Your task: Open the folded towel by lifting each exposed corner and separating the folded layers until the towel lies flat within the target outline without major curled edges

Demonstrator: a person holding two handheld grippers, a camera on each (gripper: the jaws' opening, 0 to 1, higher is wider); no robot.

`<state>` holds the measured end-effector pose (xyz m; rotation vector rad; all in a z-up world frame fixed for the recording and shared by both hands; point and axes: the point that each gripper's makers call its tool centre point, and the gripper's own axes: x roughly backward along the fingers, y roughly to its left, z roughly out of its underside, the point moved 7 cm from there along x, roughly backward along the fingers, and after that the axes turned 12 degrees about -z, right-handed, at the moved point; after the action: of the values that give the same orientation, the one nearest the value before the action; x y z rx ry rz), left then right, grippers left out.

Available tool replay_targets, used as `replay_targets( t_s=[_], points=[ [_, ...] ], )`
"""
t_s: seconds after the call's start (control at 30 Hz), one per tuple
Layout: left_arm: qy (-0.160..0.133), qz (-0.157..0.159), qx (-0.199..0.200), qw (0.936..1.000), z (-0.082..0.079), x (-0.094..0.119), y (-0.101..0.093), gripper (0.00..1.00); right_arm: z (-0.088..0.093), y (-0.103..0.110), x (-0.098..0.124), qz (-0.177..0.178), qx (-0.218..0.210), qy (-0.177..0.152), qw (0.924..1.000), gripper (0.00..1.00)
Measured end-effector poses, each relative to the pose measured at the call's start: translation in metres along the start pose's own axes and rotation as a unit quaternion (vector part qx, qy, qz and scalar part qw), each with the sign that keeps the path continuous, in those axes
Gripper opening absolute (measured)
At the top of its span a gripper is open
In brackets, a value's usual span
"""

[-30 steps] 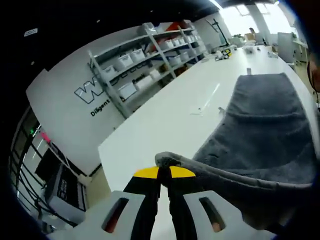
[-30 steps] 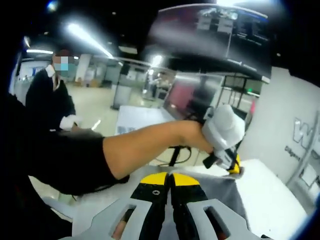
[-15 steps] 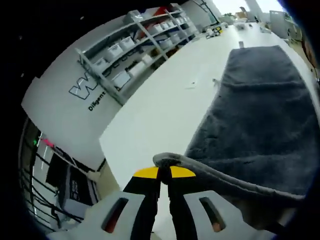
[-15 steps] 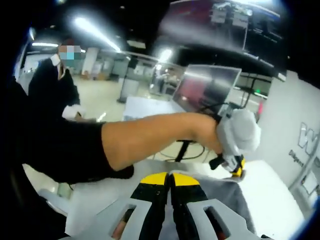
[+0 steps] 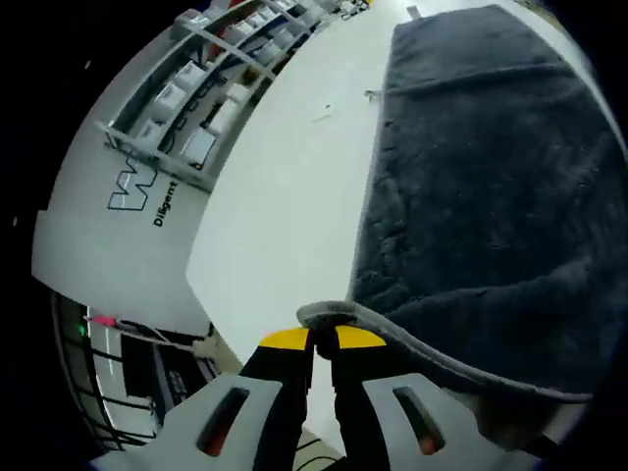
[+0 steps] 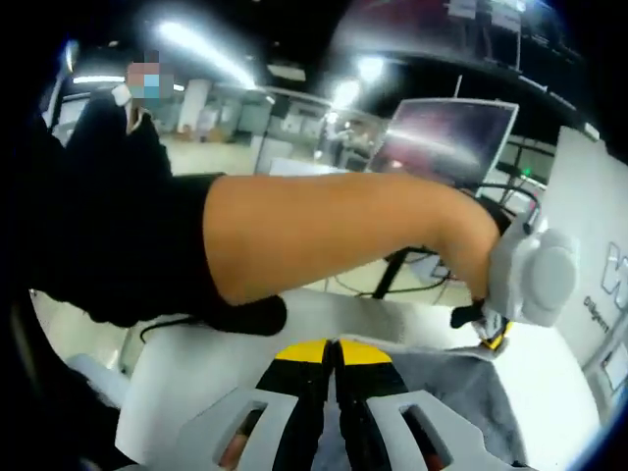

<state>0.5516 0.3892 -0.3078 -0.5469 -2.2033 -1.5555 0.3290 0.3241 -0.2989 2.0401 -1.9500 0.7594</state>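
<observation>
- Left hand-held gripper [image 5: 322, 345]: jaws pressed together on a corner of the grey towel [image 5: 491, 196], whose hem curls over the yellow tips. The pinched edge is raised; the rest of the towel lies spread along the white counter [image 5: 285, 196].
- Right hand-held gripper [image 6: 333, 350]: jaws close together, with grey towel fabric lying just past the tips. Whether cloth is actually caught between them cannot be told from this view.
- The left hand-held gripper also appears in the right gripper view, at the end of the person's bare forearm [image 6: 334, 235], low at the towel's edge.
- Risk, slip: the left grip holds only the hem. A sharp pull could strip the corner free and let it drop back folded.
- Risk, drag: hauling sideways rather than upward may slide the whole towel across the smooth counter and out of position. No target outline is discernible, so placement cannot be checked.
- Risk, uneven tension: if the right grip is empty or shallow, one side would lead, leaving a skewed lie or a diagonal crease.
- Risk, curled edge: the hem already rolls at the pinch; releasing it before it is laid taut could leave that curl in place.
- Risk, overhang: the held corner sits near the counter's end, so cloth set down there might hang off.
</observation>
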Motion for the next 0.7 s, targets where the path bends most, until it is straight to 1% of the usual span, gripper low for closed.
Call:
replay_targets(
  t_s=[0.07, 0.1, 0.17, 0.37, 0.43, 0.47, 0.53, 0.57, 0.6, 0.63, 0.7],
  points=[
    [-0.003, 0.007, -0.022, 0.9997, 0.001, -0.003, -0.003, 0.06, 0.002, 0.0, -0.004, 0.0, 0.001, 0.001, 1.0, 0.0],
    [-0.001, 0.016, -0.037, 0.9992, 0.003, -0.005, -0.007, 0.06, 0.003, 0.0, -0.008, -0.002, 0.001, 0.003, 1.0, 0.0],
    [0.016, 0.021, -0.06, 0.9979, 0.008, -0.008, -0.01, 0.06, 0.004, 0.0, -0.014, -0.004, 0.001, 0.003, 1.0, 0.0],
    [0.017, 0.021, -0.067, 0.9974, 0.01, -0.01, -0.011, 0.07, 0.012, 0.002, -0.034, -0.012, 0.0, 0.013, 0.9998, 0.0],
    [0.028, 0.018, -0.07, 0.997, 0.017, -0.013, -0.011, 0.08, 0.015, 0.003, -0.039, -0.015, -0.001, 0.018, 0.9997, 0.0],
    [0.033, 0.016, -0.067, 0.9971, 0.018, -0.013, -0.01, 0.1, 0.016, 0.004, -0.042, -0.016, -0.002, 0.02, 0.9997, 0.0],
    [0.033, 0.013, -0.048, 0.9982, 0.019, -0.014, -0.009, 0.11, 0.02, 0.005, -0.046, -0.016, -0.002, 0.024, 0.9996, 0.0],
    [0.042, 0.007, -0.048, 0.9979, 0.022, -0.013, -0.008, 0.12, 0.022, 0.005, -0.047, -0.017, -0.002, 0.025, 0.9995, 0.0],
    [0.062, -0.006, -0.064, 0.996, 0.025, -0.012, -0.005, 0.15, 0.023, 0.006, -0.049, -0.017, -0.002, 0.026, 0.9995, 0.0],
    [0.07, -0.013, -0.065, 0.9954, 0.027, -0.012, -0.003, 0.18, 0.024, 0.007, -0.05, -0.017, -0.002, 0.027, 0.9995, 0.0],
    [0.066, -0.014, -0.06, 0.9959, 0.027, -0.013, -0.002, 0.21, 0.026, 0.008, -0.055, -0.019, -0.004, 0.03, 0.9994, 0.0]
  ],
)
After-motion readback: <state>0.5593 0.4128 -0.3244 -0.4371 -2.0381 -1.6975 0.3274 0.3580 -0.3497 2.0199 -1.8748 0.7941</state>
